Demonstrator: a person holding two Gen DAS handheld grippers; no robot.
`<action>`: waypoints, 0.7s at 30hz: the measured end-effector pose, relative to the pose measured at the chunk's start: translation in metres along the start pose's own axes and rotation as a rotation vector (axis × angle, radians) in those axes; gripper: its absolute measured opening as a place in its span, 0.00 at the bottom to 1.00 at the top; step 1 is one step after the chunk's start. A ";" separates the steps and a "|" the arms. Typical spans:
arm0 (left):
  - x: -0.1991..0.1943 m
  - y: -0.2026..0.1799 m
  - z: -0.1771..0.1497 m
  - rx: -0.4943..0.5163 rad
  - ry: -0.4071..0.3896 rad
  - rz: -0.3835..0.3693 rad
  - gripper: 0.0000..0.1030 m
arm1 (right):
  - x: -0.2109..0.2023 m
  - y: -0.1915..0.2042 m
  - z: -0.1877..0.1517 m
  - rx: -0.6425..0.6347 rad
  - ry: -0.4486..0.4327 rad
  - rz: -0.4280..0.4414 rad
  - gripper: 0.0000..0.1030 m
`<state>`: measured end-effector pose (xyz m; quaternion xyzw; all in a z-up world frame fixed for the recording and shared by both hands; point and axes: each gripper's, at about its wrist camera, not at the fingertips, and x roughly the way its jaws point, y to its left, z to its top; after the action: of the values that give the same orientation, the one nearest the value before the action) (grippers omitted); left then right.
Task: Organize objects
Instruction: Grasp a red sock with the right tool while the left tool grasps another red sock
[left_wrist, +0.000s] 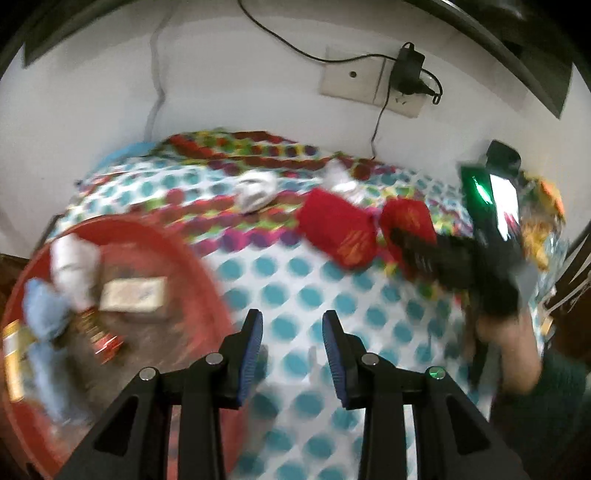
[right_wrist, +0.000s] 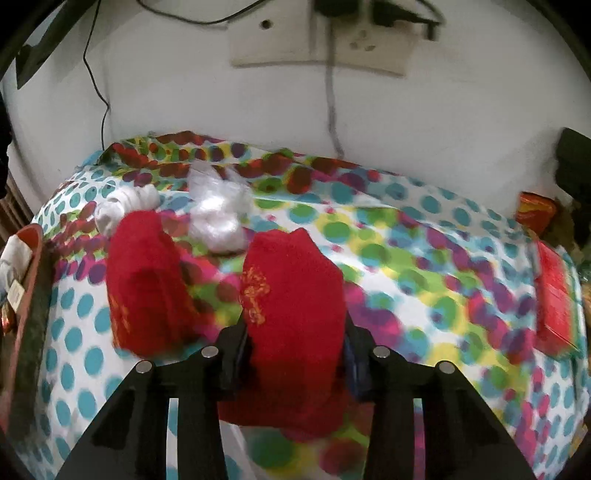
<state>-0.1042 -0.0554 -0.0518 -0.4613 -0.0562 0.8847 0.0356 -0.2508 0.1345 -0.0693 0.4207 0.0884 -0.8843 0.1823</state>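
Note:
Two red cloth pouches with gold print lie on a dotted tablecloth. My right gripper is shut on the nearer red pouch; the second red pouch lies just to its left. In the left wrist view both pouches show, one lying free and one in the right gripper. My left gripper is open and empty over the cloth, beside a red round tray that holds a small box, a blue cloth and other small items.
A crumpled white bag and a white bundle lie behind the pouches. A red box and snack packets sit at the table's right edge. The white wall with socket plate and cables stands close behind.

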 end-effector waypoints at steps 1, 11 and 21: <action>0.013 -0.009 0.010 -0.014 0.012 -0.003 0.33 | -0.005 -0.008 -0.006 0.005 0.003 -0.008 0.37; 0.091 -0.066 0.072 -0.108 0.047 0.002 0.33 | -0.028 -0.048 -0.040 0.042 0.008 0.035 0.42; 0.121 -0.064 0.081 -0.146 -0.023 0.080 0.40 | -0.028 -0.047 -0.038 0.034 0.011 0.044 0.46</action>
<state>-0.2388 0.0162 -0.0955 -0.4544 -0.1024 0.8842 -0.0342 -0.2265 0.1966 -0.0717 0.4303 0.0652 -0.8791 0.1942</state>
